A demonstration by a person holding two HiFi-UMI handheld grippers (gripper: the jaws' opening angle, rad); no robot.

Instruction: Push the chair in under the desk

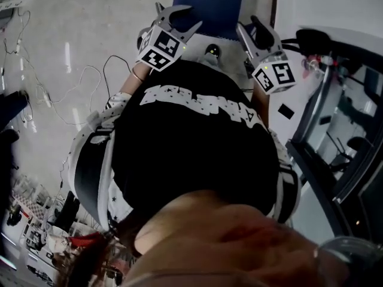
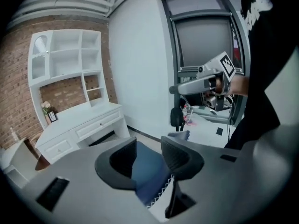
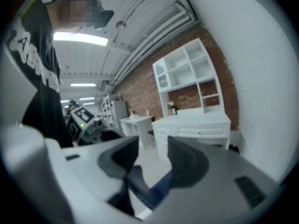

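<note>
Left tongs: jaws apart, not clamped on anything. The left gripper view shows the blue chair back in the gap between them; can't tell if a pad touches it. Right tongs: jaws also apart, with a strip of the same blue back low in the gap in the right gripper view and no grip visible. In the head view both tongs sit at the top edge of the chair, left and right, just past the person's black shirt. The white surface with a shelf hutch stands against the brick wall, well apart from the chair, with floor between them.
</note>
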